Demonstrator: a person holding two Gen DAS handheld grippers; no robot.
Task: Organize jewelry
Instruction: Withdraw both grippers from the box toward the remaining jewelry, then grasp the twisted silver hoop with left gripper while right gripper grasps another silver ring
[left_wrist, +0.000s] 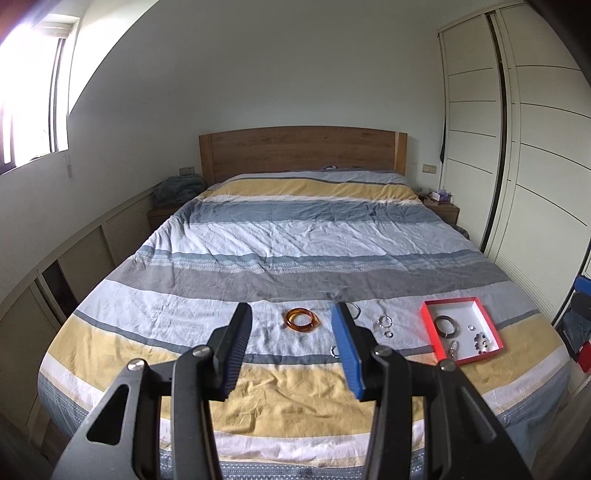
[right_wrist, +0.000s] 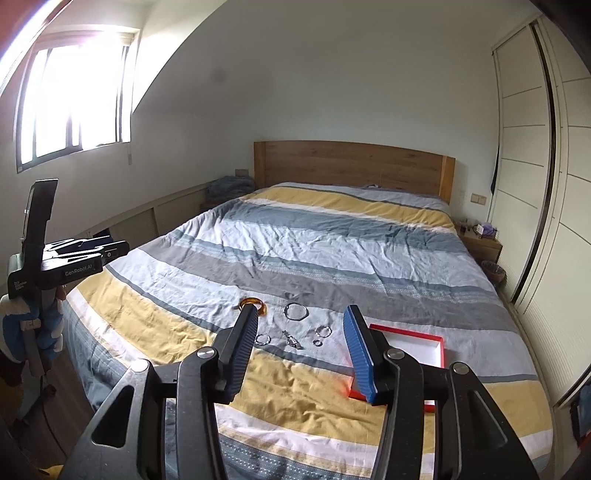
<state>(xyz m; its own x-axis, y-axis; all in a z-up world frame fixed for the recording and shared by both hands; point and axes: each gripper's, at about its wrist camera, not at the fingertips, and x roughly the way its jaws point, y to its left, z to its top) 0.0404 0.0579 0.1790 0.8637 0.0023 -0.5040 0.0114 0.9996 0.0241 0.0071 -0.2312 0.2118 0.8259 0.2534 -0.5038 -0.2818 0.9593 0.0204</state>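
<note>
A red tray with a white inside (left_wrist: 476, 309) (right_wrist: 413, 341) lies on the striped bedspread near the foot of the bed; it holds a dark bangle (left_wrist: 446, 325) and several small pieces. Loose on the bedspread lie an amber bangle (left_wrist: 302, 319) (right_wrist: 255, 304), a thin silver bangle (right_wrist: 295, 311), small silver rings (left_wrist: 384, 322) (right_wrist: 323, 330) and a silver clip (right_wrist: 292, 339). My left gripper (left_wrist: 293, 314) is open and empty above the foot of the bed, before the amber bangle. My right gripper (right_wrist: 301, 314) is open and empty, above the loose pieces, left of the tray.
The bed (left_wrist: 295, 236) has a wooden headboard (left_wrist: 303, 151). Nightstands stand at both sides of its head. A wardrobe with sliding doors (left_wrist: 517, 147) runs along the right. The left gripper's body (right_wrist: 66, 258) shows at the left of the right wrist view.
</note>
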